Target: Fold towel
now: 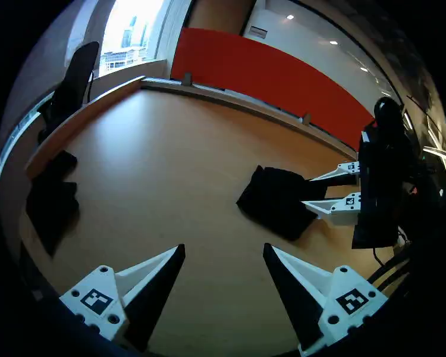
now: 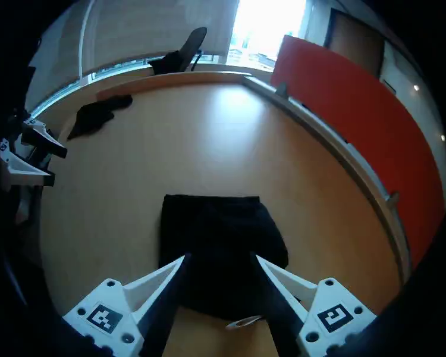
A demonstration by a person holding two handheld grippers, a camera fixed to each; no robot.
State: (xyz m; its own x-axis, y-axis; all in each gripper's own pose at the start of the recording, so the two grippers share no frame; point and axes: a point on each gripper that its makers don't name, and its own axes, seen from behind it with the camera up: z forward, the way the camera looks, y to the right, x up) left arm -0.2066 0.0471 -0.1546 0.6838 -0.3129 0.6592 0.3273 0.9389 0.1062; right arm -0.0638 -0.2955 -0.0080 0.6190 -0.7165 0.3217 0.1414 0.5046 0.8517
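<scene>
Black and compact, the towel [image 2: 217, 238] lies on the wooden table [image 1: 163, 166] as a thick, roughly square bundle. It looks folded at least once already, though one side bulges unevenly. The right gripper [image 2: 220, 257] stands with jaws well apart, straddling the towel's near edge and clamping nothing. The left gripper [image 1: 223, 246] is spread wide too — empty, over bare wood, well apart from the towel. At most a last fold or some tidying seems left; a second dark cloth [image 2: 95, 116] lies far off.

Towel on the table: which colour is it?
The towel is black; right gripper view shows it best.
</scene>
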